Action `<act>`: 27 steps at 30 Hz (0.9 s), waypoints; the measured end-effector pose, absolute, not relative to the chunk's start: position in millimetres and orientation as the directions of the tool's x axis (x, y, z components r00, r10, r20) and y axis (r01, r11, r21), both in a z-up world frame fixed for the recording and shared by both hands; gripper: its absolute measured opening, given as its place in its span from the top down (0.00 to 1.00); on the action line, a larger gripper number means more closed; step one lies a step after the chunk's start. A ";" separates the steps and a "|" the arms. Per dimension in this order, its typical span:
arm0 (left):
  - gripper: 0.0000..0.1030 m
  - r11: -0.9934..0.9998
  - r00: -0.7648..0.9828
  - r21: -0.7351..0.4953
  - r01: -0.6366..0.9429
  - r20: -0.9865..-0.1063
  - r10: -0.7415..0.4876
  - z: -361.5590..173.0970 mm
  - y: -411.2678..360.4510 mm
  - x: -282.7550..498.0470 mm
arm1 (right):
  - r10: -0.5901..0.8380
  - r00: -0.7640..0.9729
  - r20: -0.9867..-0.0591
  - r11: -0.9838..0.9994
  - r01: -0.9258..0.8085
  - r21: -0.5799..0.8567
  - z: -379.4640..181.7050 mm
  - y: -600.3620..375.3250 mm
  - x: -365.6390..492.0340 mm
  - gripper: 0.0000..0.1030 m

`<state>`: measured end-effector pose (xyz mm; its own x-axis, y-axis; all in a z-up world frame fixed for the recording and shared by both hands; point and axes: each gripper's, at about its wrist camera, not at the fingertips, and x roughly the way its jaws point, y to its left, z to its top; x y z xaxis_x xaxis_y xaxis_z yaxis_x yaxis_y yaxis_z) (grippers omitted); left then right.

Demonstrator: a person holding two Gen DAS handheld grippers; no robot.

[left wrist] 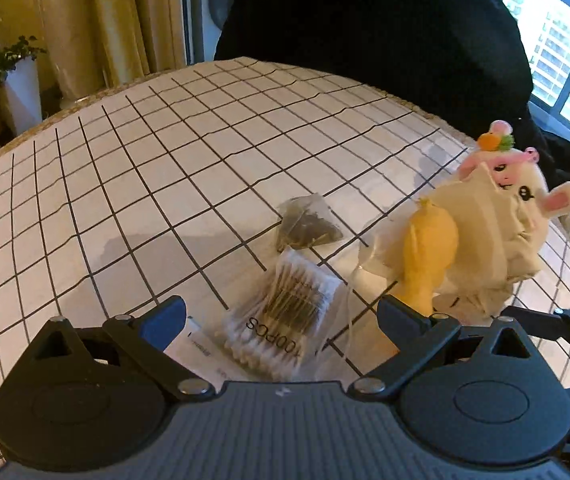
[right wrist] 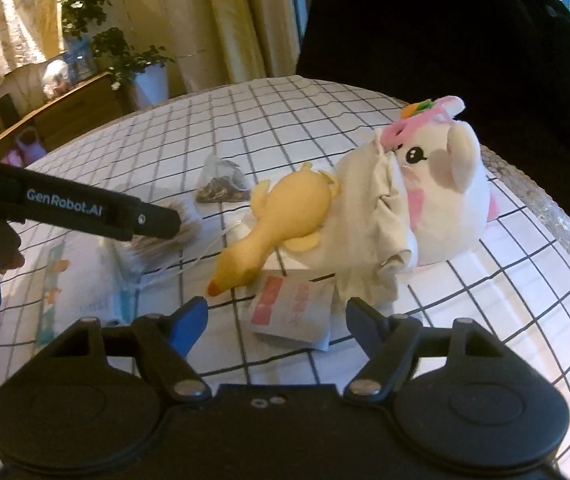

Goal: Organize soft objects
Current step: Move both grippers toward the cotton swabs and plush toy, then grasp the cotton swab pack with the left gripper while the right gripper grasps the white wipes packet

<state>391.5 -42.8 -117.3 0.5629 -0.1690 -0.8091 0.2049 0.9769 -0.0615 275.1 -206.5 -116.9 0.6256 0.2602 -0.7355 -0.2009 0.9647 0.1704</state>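
A yellow rubber duck toy (left wrist: 429, 248) (right wrist: 285, 216) lies against a cream cloth bag (left wrist: 481, 240) (right wrist: 369, 200). A white plush animal (left wrist: 521, 188) (right wrist: 445, 200) with a pink headpiece sits partly inside the bag. My left gripper (left wrist: 281, 318) stands open just above a clear pack of cotton swabs (left wrist: 285, 296) (right wrist: 173, 236), touching nothing. In the right wrist view one of its fingers (right wrist: 153, 222) hangs over that pack. My right gripper (right wrist: 277, 314) is open, low over a pink-and-white paper sachet (right wrist: 289, 308), its pads apart from it.
A pyramid tea bag (left wrist: 305, 224) (right wrist: 221, 188) lies behind the swabs. A flat tissue pack (right wrist: 85, 292) sits at the left. The round table's checked cloth (left wrist: 145, 160) (right wrist: 505, 300) spreads around. A person in black (left wrist: 365, 20) stands at the far edge. Potted plants (right wrist: 125, 56) stand beyond.
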 end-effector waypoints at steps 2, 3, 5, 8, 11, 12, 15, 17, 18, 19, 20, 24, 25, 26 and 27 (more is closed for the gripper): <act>0.01 0.978 0.560 -0.060 0.198 -0.813 -0.163 -122.2 -42.8 395.0 | 0.246 0.626 -0.740 0.969 -0.181 0.169 -119.2 -205.4 277.3 0.28; 0.01 0.979 0.559 -0.059 0.197 -0.813 -0.161 -124.6 -42.9 396.4 | 0.236 0.627 -0.743 0.971 -0.174 0.161 -120.7 -203.6 277.6 0.30; 0.02 0.980 0.556 -0.050 0.192 -0.817 -0.151 -128.1 -43.2 398.4 | 0.220 0.630 -0.744 0.975 -0.166 0.148 -123.0 -199.9 278.2 0.32; 0.03 0.978 0.563 -0.035 0.204 -0.813 -0.146 -130.5 -45.5 399.0 | 0.191 0.628 -0.754 0.981 -0.151 0.123 -127.9 -194.8 280.7 0.36; 0.06 0.977 0.568 -0.024 0.210 -0.811 -0.142 -130.7 -45.2 398.3 | 0.165 0.637 -0.753 0.985 -0.147 0.091 -129.9 -191.0 279.7 0.41; 0.08 0.977 0.572 -0.012 0.213 -0.809 -0.135 -130.6 -45.5 397.4 | 0.160 0.639 -0.752 0.985 -0.149 0.083 -130.3 -190.3 279.3 0.42; 0.20 0.975 0.580 0.019 0.219 -0.806 -0.115 -130.9 -44.6 395.6 | 0.137 0.648 -0.749 0.988 -0.148 0.053 -131.1 -189.0 278.0 0.49; 0.28 0.973 0.582 0.022 0.229 -0.804 -0.119 -131.7 -44.1 394.6 | 0.133 0.651 -0.747 0.988 -0.151 0.044 -131.6 -188.5 277.6 0.50; 0.30 0.972 0.583 0.027 0.232 -0.804 -0.117 -132.4 -44.9 394.2 | 0.131 0.652 -0.747 0.988 -0.151 0.041 -132.0 -188.7 277.7 0.53; 0.32 0.972 0.584 0.029 0.234 -0.803 -0.117 -132.6 -45.7 393.8 | 0.128 0.653 -0.746 0.988 -0.152 0.037 -132.0 -188.7 277.3 0.53; 0.37 0.971 0.585 0.030 0.237 -0.802 -0.118 -132.7 -46.3 393.5 | 0.128 0.654 -0.746 0.988 -0.153 0.036 -132.3 -188.3 277.3 0.53; 0.52 0.974 0.578 -0.004 0.228 -0.804 -0.139 -131.3 -45.0 395.1 | 0.131 0.656 -0.743 0.988 -0.153 0.039 -132.1 -189.6 276.6 0.58; 0.56 0.974 0.580 -0.012 0.225 -0.802 -0.143 -130.6 -44.1 395.5 | 0.131 0.657 -0.742 0.988 -0.150 0.042 -132.1 -190.4 276.8 0.60; 0.58 0.975 0.581 -0.018 0.221 -0.801 -0.147 -130.3 -43.2 395.4 | 0.132 0.658 -0.741 0.988 -0.147 0.045 -132.0 -191.7 276.7 0.61; 0.59 0.976 0.579 -0.026 0.215 -0.801 -0.148 -130.0 -42.1 395.7 | 0.133 0.660 -0.739 0.988 -0.146 0.047 -131.6 -193.2 276.2 0.63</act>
<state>395.7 -42.1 -130.0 0.5794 -0.1485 -0.8014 0.2146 0.9764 -0.0257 276.2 -193.2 -131.6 0.6601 0.1326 -0.7394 -0.1457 0.9882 0.0471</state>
